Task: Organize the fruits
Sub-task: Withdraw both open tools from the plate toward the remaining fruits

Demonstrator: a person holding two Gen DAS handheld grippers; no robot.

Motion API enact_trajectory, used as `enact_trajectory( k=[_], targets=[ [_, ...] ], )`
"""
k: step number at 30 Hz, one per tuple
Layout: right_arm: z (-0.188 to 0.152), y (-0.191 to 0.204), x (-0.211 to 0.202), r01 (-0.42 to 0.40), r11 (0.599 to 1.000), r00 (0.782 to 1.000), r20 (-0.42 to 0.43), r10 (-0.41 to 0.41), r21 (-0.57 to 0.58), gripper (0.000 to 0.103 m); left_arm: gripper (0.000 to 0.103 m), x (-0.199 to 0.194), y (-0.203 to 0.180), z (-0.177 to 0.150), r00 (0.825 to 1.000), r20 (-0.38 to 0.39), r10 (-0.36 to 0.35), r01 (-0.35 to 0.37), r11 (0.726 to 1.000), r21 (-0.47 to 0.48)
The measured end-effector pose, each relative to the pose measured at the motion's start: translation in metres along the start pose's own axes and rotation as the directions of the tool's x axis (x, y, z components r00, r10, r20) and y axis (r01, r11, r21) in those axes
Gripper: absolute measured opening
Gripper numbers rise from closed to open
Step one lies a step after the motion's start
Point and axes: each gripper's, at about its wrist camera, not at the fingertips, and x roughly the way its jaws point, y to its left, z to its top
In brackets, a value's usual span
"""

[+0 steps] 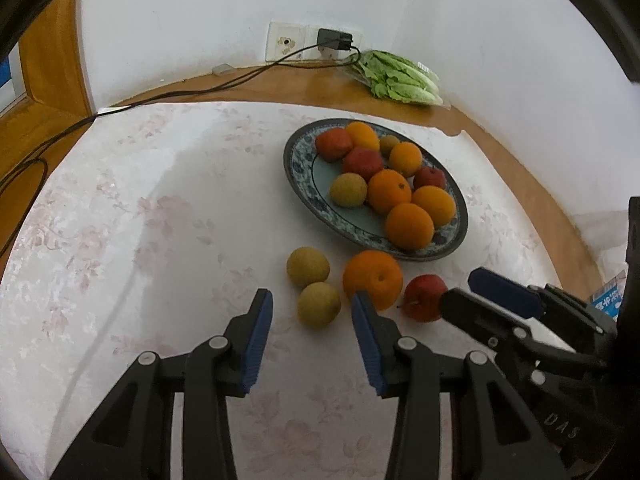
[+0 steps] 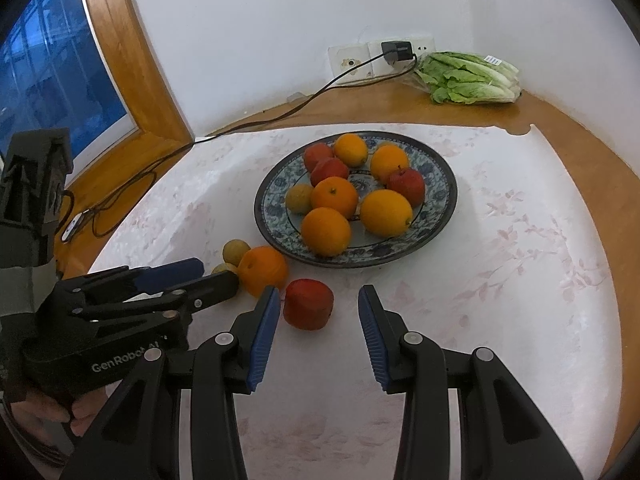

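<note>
A blue-patterned plate holds several oranges, red apples and yellow-green pears. On the cloth in front of it lie two pears, an orange and a red apple. My left gripper is open, with the nearer pear between its fingertips. My right gripper is open, with the red apple just ahead between its fingers. The right gripper shows in the left wrist view; the left one shows in the right wrist view.
A white floral cloth covers a round wooden table. A bag of lettuce lies by the back wall. A charger is plugged into a wall socket, its cable running left. A window is at left.
</note>
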Motion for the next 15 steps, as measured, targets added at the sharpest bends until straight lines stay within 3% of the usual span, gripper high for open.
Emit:
enact_trajectory(
  k=[9, 15],
  targets=[
    [-0.002, 0.003, 0.010, -0.007, 1.000, 1.000, -0.026, 0.007, -0.007, 0.042, 0.032, 0.003, 0.004, 0.000, 1.000, -0.001, -0.026, 0.026, 1.000, -0.010],
    [-0.004, 0.003, 0.016, -0.012, 1.000, 0.999, -0.039, 0.012, -0.006, 0.042, 0.030, 0.005, 0.002, -0.002, 0.999, -0.013, -0.044, 0.044, 0.999, -0.002]
  ],
)
